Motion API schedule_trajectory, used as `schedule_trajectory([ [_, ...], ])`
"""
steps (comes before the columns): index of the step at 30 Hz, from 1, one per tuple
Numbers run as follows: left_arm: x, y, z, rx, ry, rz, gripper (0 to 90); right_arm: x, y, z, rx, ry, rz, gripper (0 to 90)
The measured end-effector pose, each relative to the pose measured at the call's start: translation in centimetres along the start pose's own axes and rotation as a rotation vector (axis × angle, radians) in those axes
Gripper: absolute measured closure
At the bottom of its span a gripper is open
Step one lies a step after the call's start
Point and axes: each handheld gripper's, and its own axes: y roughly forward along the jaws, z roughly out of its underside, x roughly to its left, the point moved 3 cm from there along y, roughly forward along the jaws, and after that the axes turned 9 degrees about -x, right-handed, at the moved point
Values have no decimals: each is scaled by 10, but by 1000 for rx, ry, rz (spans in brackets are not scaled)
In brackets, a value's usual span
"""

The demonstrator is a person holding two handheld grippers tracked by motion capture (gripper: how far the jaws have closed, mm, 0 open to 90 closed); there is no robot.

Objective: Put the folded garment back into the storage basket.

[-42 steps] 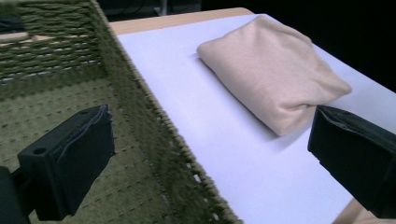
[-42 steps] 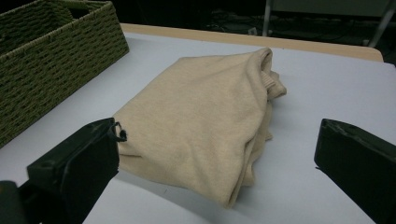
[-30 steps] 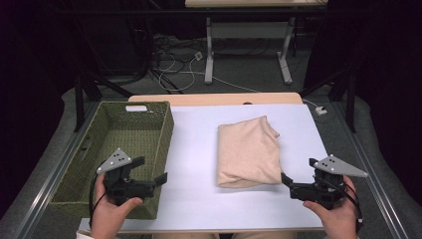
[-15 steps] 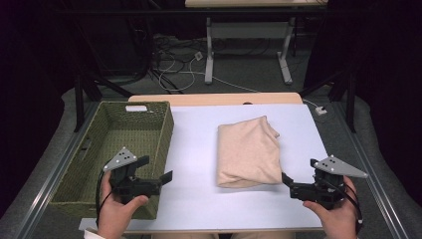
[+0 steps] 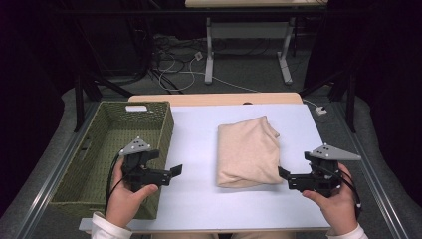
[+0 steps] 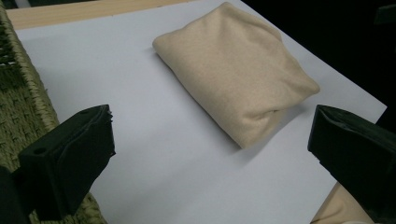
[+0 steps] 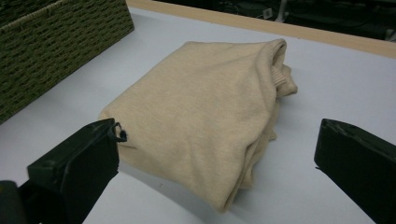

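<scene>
Soft folded beige cloth (image 7: 205, 121) sat just ahead of the right gripper (image 5: 284, 175) — jaws spread wide. Left gripper (image 5: 174, 171) gaped too, woven basket (image 5: 107, 130) beside it.

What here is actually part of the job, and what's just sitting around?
Part of the job:
- folded beige cloth on the white table top
- left gripper, jaws open, aimed at the cloth
- right gripper, jaws open, close by the cloth's near corner
- probably the green woven basket

Just lying about:
- cables on the floor
- second table's legs behind
</scene>
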Motion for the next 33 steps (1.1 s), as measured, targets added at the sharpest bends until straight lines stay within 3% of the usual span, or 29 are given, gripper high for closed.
schedule_trajectory([
  [7, 4, 10, -6, 27, -24, 31, 5, -8, 8, -8, 40, -14, 5, 0],
  [11, 3, 15, -10, 35, -68, 71, 5, -13, 12, -12, 56, 17, -12, 0],
  [15, 2, 22, -16, 75, -59, 72, 10, -15, 17, -17, 80, 51, -52, 0],
  [18, -1, 28, -22, 98, -52, 80, 10, -17, 21, -25, 97, 44, -53, 0],
  [23, -4, 40, -33, 104, -55, 88, 10, -19, 27, -33, 105, 39, -49, 0],
  [33, -7, 69, -53, 108, -103, 122, 10, -22, 52, -44, 161, 91, -68, 16],
])
